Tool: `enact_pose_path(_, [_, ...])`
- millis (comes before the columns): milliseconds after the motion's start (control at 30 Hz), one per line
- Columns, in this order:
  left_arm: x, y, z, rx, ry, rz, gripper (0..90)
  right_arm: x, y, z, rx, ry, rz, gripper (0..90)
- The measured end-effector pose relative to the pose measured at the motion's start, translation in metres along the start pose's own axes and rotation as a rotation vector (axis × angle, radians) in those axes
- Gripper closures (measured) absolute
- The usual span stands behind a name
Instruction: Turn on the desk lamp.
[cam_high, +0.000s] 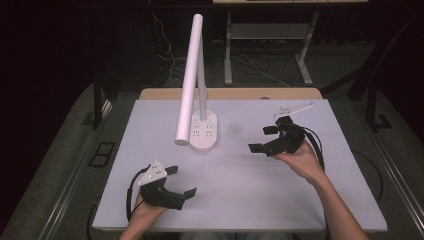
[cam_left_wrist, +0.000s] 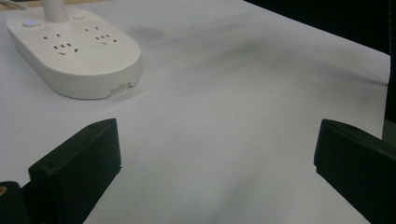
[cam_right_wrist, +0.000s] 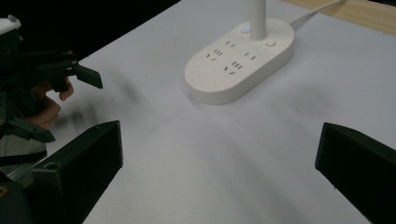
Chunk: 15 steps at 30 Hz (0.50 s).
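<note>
A: Your left gripper — what's it doing?

B: Jaws spread wide, nothing between them. It sits at abt 7 o'clock on the table, low over the white top, pointing toward 2 o'clock. Your left hand is wrapped round it from below.

A: And the right gripper?

B: Also spread apart, empty. It's at abt 3 o'clock, held up in your right hand, jaws aimed toward 9 o'clock. In the right gripper view you can see the other gripper farther off at the left edge.

A: What's btwn them?

B: The lamp base — a white oval w/ sockets on top, at roughly 11 o'clock from centre. A white lamp head hangs over it on a thin post. Both grippers are well apart from it; bare table surface lies in front of each pair of jaws.
</note>
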<state>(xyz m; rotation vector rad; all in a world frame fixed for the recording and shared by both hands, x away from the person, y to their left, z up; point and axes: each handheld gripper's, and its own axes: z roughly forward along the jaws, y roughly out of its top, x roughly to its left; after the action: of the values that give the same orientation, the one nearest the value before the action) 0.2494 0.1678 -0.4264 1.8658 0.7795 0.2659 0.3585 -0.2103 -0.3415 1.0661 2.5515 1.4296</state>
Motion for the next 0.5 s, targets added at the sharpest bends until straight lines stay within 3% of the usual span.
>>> enact_pose_path(333, [0.000,0.000,-0.001,-0.005,-0.003,-0.005,0.0,-0.003,0.024,0.017,-0.029,0.016,0.003,0.5])
enact_pose_path(500, [0.000,0.000,-0.001,-0.007,-0.005,-0.006,0.0,-0.005,0.029,0.027,-0.016,0.014,0.007,0.5])
